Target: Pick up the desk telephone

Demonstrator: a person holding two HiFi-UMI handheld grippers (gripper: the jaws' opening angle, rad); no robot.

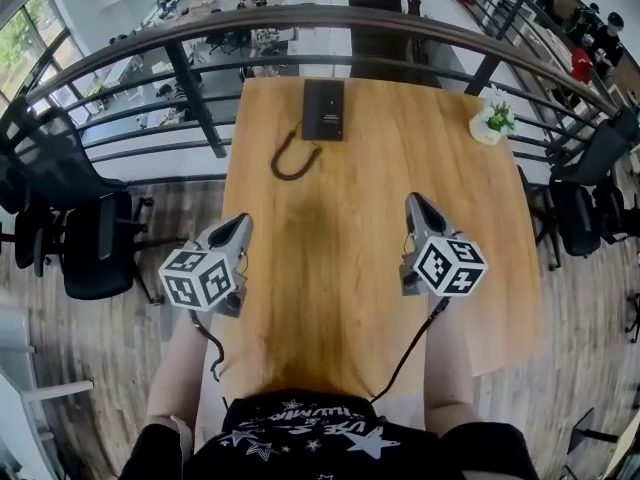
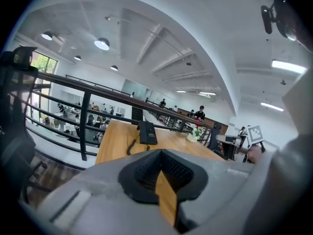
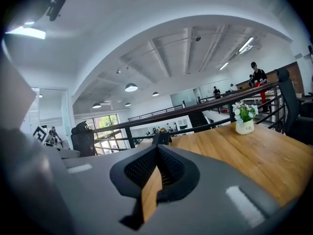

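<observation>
The black desk telephone [image 1: 323, 109] lies flat at the far end of the wooden table [image 1: 360, 298], its dark cord [image 1: 289, 158] curling toward me. My left gripper [image 1: 241, 222] hovers over the table's left edge, well short of the phone, jaws shut and empty. Level with it on the right, my right gripper [image 1: 412, 202] is also shut on nothing. In the left gripper view the telephone [image 2: 146, 132] sits far ahead beyond the closed jaws [image 2: 160, 153]. The right gripper view shows the telephone [image 3: 161, 138] just above its closed jaws [image 3: 156, 148].
A small white pot with a green plant [image 1: 490, 123] stands at the table's far right corner. A dark metal railing [image 1: 190, 83] curves behind the table's far end. Black office chairs stand on the left [image 1: 95, 243] and on the right [image 1: 585, 208].
</observation>
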